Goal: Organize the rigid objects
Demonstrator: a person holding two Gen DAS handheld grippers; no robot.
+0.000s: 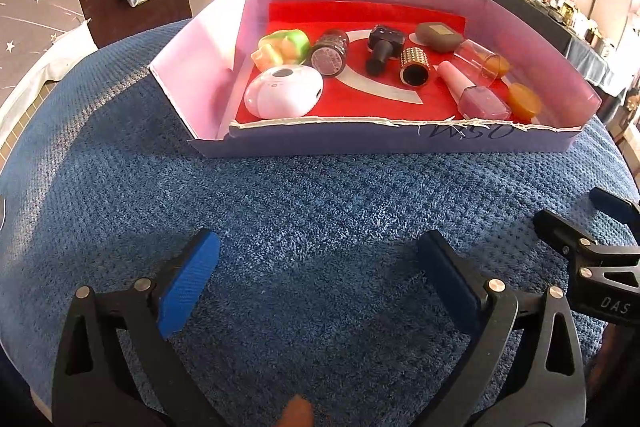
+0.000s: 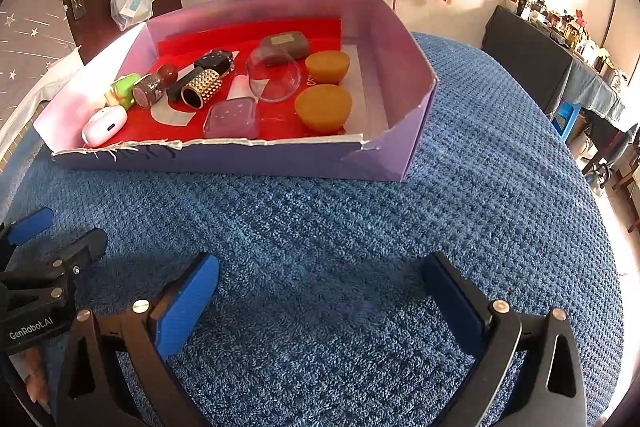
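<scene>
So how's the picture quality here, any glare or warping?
Left wrist view: fisheye bends the box front edge, and window glare washes out the upper right. Right wrist view: same bowing, blown-out right edge, while the blue towel stays sharp.

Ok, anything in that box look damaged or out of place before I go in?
The box's near wall is torn down to a ragged low edge, split at its right corner. Inside, the pink nail polish bottle and clear cup lie on their sides.

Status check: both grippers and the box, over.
Left hand-held gripper open, empty. Right hand-held gripper open, empty. Items all lie inside the purple box on the blue towel. Nothing in the way.
</scene>
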